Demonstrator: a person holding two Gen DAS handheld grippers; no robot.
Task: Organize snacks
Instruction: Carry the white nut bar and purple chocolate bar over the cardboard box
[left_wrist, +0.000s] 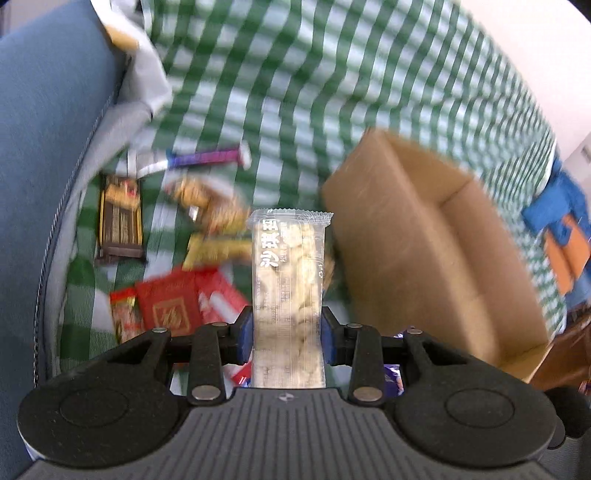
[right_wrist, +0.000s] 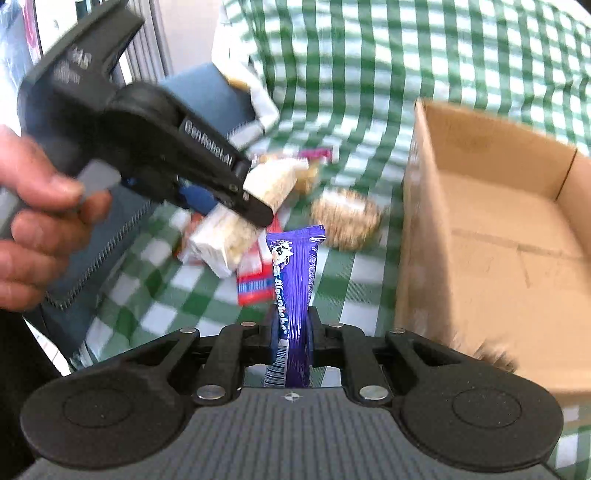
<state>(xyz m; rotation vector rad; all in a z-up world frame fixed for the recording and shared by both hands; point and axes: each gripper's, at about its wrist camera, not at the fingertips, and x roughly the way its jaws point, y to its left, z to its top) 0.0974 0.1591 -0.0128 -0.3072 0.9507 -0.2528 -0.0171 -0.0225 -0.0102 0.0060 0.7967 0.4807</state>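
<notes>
Left wrist view. The left gripper (left_wrist: 288, 334) was clamped on a clear-wrapped pale snack bar (left_wrist: 290, 280), blue pads pressed on both its long sides; the bar stuck straight out toward 12 o'clock. Beneath lay a green-checked cloth (left_wrist: 295, 74). An open cardboard box (left_wrist: 424, 240) sat at 3 o'clock from the bar, seemingly empty, though blurred. At 9 to 10 o'clock lay loose snacks: a dark brown bar (left_wrist: 120, 221), a purple stick (left_wrist: 207, 158), a golden crinkled packet (left_wrist: 207, 201), a yellow packet (left_wrist: 218, 251), and red packets (left_wrist: 184, 302) just by the left finger. A blue cushion (left_wrist: 48, 147) filled the 9 o'clock edge.

Right wrist view. The right gripper (right_wrist: 291, 332) was closed tight on a purple Alpenliebe stick (right_wrist: 293, 280), which pointed to 12 o'clock. At 10 o'clock a hand (right_wrist: 40, 218) held the left gripper, the pale bar (right_wrist: 255, 206) in its fingers, above the cloth (right_wrist: 369, 55). The box (right_wrist: 498, 240) stood at 2 o'clock, well apart from both bars. A round golden snack (right_wrist: 345, 218) lay just beside the box's near wall; a red packet (right_wrist: 255, 280) lay under the pale bar.
</notes>
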